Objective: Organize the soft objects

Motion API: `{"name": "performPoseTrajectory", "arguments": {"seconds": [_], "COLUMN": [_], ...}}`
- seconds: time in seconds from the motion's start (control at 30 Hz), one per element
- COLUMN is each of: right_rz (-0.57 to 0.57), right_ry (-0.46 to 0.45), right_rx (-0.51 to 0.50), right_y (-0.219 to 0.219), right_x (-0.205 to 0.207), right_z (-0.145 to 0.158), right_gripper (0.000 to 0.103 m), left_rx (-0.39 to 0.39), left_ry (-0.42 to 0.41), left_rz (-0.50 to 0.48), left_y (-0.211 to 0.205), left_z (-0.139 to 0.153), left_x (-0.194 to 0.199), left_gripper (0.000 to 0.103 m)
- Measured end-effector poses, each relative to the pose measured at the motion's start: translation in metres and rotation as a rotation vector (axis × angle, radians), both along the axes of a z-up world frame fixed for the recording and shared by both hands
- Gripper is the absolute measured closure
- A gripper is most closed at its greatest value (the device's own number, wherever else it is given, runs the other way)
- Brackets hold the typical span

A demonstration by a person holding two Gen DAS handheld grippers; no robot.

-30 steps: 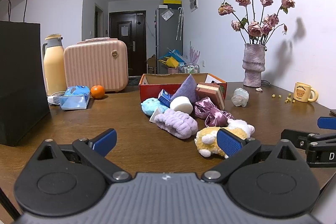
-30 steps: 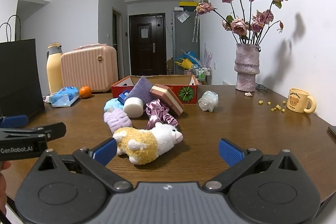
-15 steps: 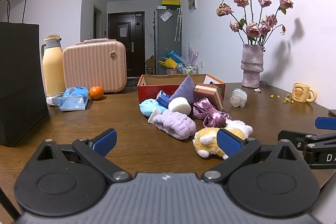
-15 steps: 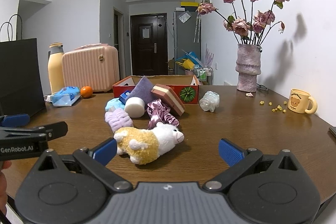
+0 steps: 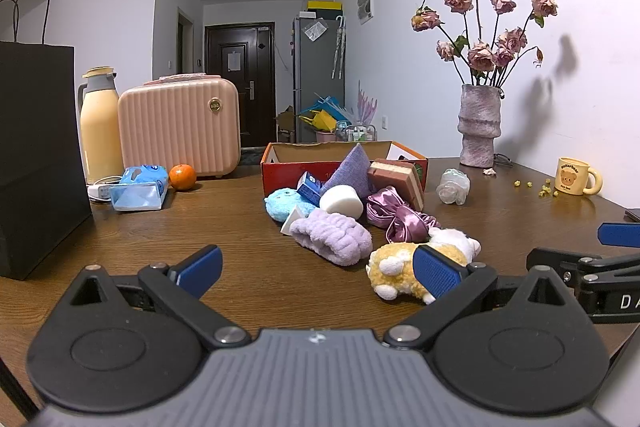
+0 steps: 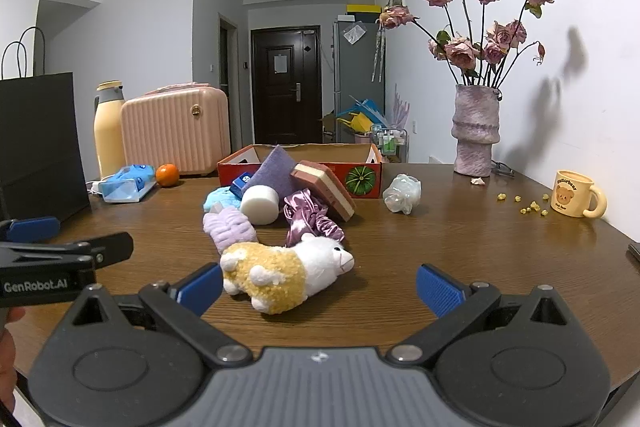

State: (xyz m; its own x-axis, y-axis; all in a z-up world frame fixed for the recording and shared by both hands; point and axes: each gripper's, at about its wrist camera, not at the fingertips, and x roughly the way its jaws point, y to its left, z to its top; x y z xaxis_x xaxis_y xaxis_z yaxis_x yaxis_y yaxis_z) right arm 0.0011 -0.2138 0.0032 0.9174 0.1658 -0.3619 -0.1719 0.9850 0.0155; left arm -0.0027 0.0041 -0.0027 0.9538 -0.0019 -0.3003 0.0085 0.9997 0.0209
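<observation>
Barely started tbh: my left gripper [image 5: 316, 269] and right gripper [image 6: 318, 285] are both spread wide, holding nothing. The plush sheep [image 6: 286, 269], purple headband [image 5: 332, 235] and the rest sit on the table outside the red box [image 6: 360, 173], so everything's left.

Yellow-and-white plush sheep [image 6: 286, 273]; lilac headband [image 6: 229, 229]; red box [image 6: 362, 177].

yellow-and-white plush sheep [image 6: 286, 273] lies sideways before soft pile [image 6: 276, 203] fronting red box [image 6: 362, 177].
</observation>
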Motion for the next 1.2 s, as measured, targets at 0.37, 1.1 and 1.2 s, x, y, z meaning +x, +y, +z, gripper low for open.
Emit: {"name": "performPoseTrajectory", "arguments": {"seconds": [0.37, 1.1, 1.2], "right_rz": [0.002, 0.007, 0.010], "right_ry": [-0.004, 0.007, 0.013], "right_rx": [-0.002, -0.011, -0.015], "right_y": [0.0012, 0.0053, 0.0064], "right_x": [-0.0002, 0.0029, 0.0066], "right_z": [-0.0001, -0.0032, -0.0043], "right_gripper": [0.000, 0.000, 0.000], "left_rx": [0.000, -0.005, -0.009], "left_ry": [-0.001, 0.001, 0.007], "left_rz": [-0.001, -0.001, 0.002], "left_y": [0.0001, -0.0014, 0.0025], "left_z": [0.0000, -0.0032, -0.0060], "left_x": [-0.0001, -0.0004, 0.0029], "left_gripper": [0.000, 0.000, 0.000]}}
